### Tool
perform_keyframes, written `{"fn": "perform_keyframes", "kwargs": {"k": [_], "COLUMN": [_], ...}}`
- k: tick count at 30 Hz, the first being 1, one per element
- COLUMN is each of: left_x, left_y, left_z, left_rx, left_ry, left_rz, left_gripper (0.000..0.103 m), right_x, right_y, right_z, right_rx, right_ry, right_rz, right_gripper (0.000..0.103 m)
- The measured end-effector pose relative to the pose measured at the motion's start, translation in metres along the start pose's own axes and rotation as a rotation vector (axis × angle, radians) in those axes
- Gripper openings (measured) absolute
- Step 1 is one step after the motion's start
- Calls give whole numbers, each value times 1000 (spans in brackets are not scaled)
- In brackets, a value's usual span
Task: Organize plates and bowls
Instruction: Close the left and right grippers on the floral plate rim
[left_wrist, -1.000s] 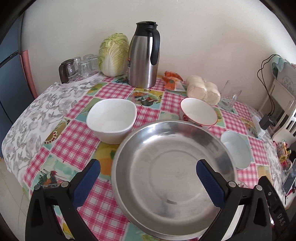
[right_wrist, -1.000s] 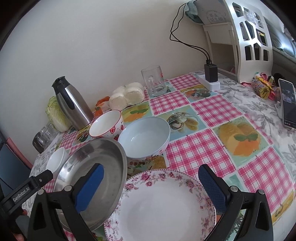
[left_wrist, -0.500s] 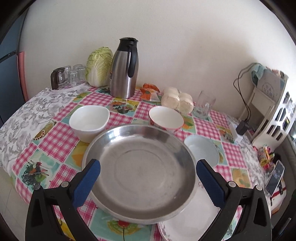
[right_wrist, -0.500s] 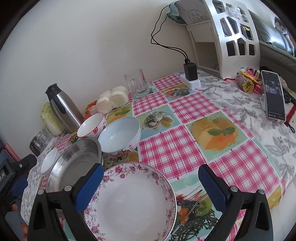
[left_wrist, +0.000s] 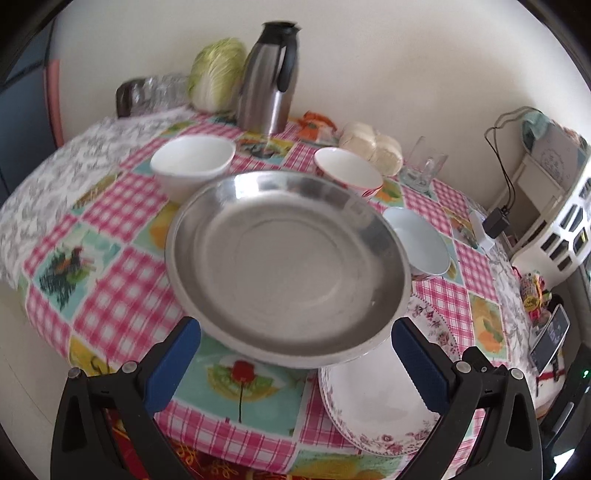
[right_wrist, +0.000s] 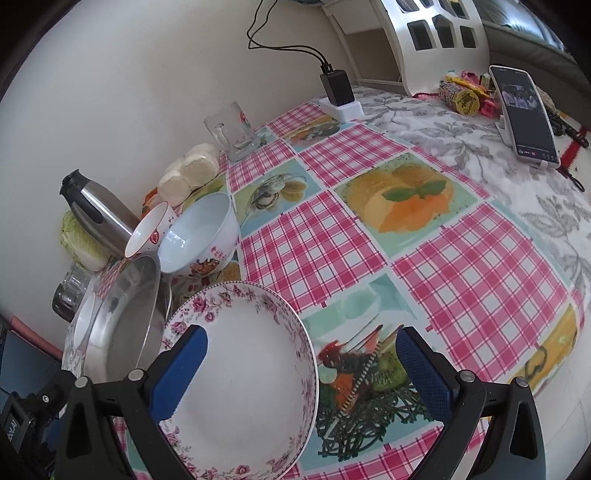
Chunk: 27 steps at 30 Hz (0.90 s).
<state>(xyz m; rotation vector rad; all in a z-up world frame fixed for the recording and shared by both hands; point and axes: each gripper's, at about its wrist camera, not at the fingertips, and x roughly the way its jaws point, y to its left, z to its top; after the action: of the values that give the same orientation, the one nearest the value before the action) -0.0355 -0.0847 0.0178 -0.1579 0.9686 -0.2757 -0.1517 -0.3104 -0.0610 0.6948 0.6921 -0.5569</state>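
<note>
A large steel dish (left_wrist: 288, 269) lies on the checked tablecloth just beyond my left gripper (left_wrist: 295, 354), which is open and holds nothing. Its near right rim overlaps a floral-rimmed white plate (left_wrist: 376, 398). Behind the dish stand a white bowl (left_wrist: 192, 162), a red-rimmed bowl (left_wrist: 347, 173) and a pale blue bowl (left_wrist: 421, 240). In the right wrist view the floral plate (right_wrist: 240, 376) lies under the left finger of my open right gripper (right_wrist: 299, 369). The steel dish (right_wrist: 122, 321) is to its left, the blue bowl (right_wrist: 199, 236) and red-rimmed bowl (right_wrist: 147, 232) behind it.
Along the back wall stand a steel thermos (left_wrist: 269, 77), a cabbage (left_wrist: 218, 74), white buns (left_wrist: 369, 147) and a glass mug (right_wrist: 232, 129). A charger block (right_wrist: 336, 88) and a propped phone (right_wrist: 524, 114) sit at the far right. The table edge runs close below both grippers.
Both grippers have drawn back toward the table's near edge, so more of the table shows. The right wrist view has tilted. The dishes have not moved and both grippers stay open.
</note>
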Motion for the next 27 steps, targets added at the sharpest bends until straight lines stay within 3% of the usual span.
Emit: {"fn": "perform_keyframes", "kwargs": {"k": [3,6,8,14,18,27], "left_x": [7,15,20,32,42,69], "left_y": [6,6,3,-13,-19,-23], "left_z": [-4,-9,-13,-23,-28,-32], "left_rx": [-42,-58,-57,2,24,-23], "left_ry": [47,90,121,181,217,280], "left_rz": [-15,-41,-55,-56,-57,-74], "left_gripper": [103,103,102,96,84,58], "right_x": [3,9,13,20,25,32], "right_y": [1,0,-2,-3,-2,0], "right_z": [-3,-4,-4,-6,-7,-5], "right_rx": [-7,0,11,16,8,-21], "right_ry": [10,33,50,77,90,89], "right_rz": [-16,-28,-23,-26,-23,-14], "right_gripper": [101,92,82,70,70,48]}}
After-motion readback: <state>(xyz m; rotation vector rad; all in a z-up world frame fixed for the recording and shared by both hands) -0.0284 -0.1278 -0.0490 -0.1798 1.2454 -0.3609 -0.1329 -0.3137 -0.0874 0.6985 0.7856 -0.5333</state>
